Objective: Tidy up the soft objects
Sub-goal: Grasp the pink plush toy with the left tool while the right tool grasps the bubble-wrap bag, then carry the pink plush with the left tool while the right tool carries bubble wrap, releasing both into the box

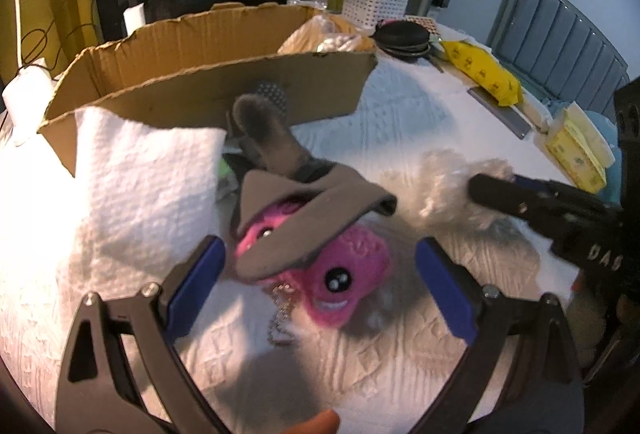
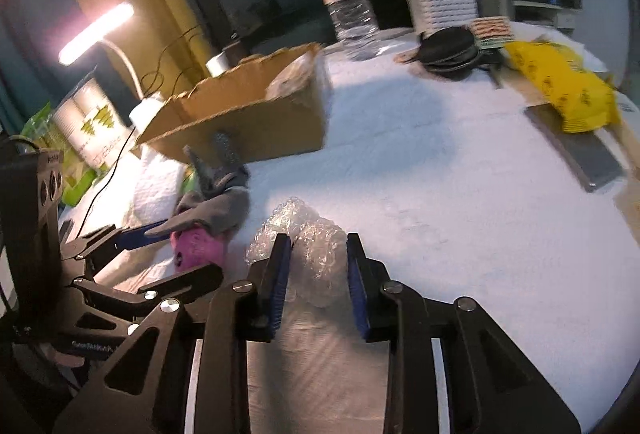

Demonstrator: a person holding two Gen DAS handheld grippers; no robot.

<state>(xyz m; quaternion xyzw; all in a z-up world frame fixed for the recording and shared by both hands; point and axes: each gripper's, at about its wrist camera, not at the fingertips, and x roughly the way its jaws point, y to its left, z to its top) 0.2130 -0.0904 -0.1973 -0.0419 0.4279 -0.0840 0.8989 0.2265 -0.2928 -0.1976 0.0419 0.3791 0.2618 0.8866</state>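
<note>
Pink plush toy [image 1: 344, 274] fuzzy, black-eyed, under grey glove [image 1: 304, 213].

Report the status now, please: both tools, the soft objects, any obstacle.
Left tool open around pink plush toy. Right tool open around clear bubble wrap. Grey glove draped over the toy.

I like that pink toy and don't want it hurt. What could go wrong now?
The left gripper is open around the pink toy, but a gray sock lies over it, so both might get pinched together. The toy's chain could snag. The right gripper straddles slippery bubble wrap, which might slide out.
</note>
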